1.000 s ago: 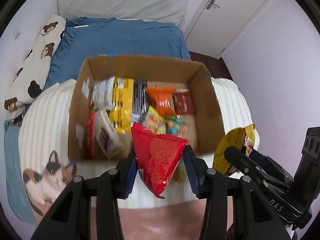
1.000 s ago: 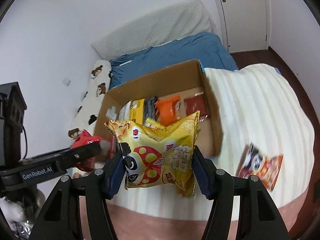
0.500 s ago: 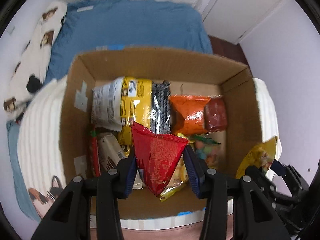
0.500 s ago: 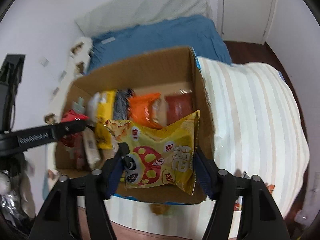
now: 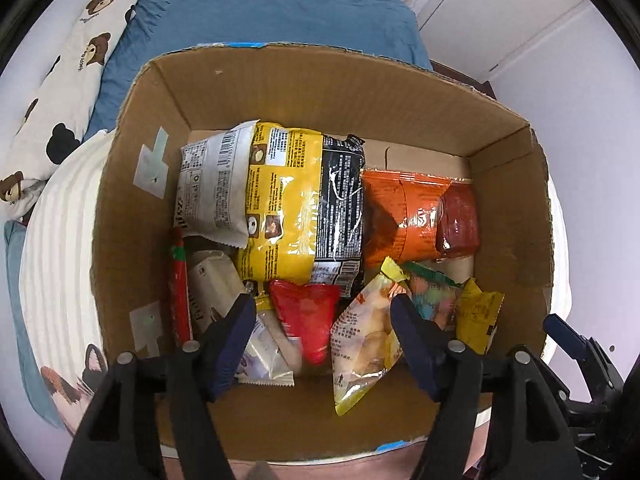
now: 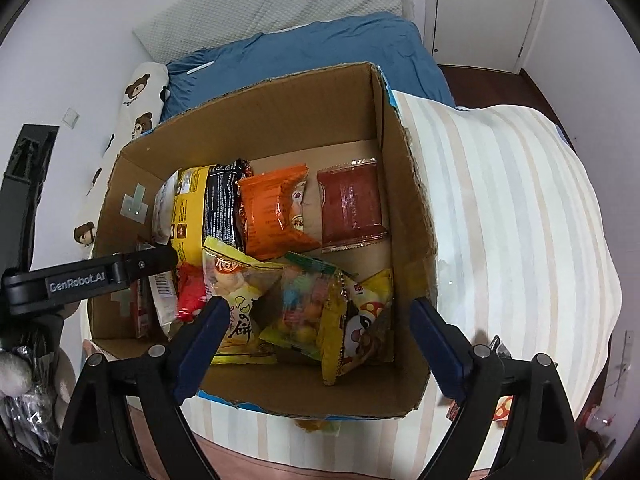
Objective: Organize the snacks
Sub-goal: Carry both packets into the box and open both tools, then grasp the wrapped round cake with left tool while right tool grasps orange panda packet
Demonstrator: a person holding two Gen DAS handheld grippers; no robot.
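An open cardboard box (image 5: pixel 328 92) (image 6: pixel 280 120) on the bed holds several snack packets. The red packet (image 5: pixel 306 320) (image 6: pixel 190 292) lies loose in the box's near part, below my left gripper (image 5: pixel 322 320), which is open and empty above it. The yellow mushroom-print bag (image 6: pixel 360 320) (image 5: pixel 476 314) lies in the box's near right corner, below my right gripper (image 6: pixel 320 324), which is open and empty. The left gripper's finger (image 6: pixel 132 266) shows in the right wrist view.
Inside the box are a yellow pack (image 5: pixel 286 208), an orange pack (image 5: pixel 400 216), a dark red pack (image 6: pixel 350 204) and a clear candy bag (image 6: pixel 304 300). A striped blanket (image 6: pixel 500 200), blue bedding (image 5: pixel 260 12) and a bear pillow (image 5: pixel 68 64) surround the box. A snack packet (image 6: pixel 500 404) lies on the blanket, right.
Both grippers moved forward over the box and opened. The red packet dropped from the left gripper and the yellow mushroom bag from the right gripper into the box.
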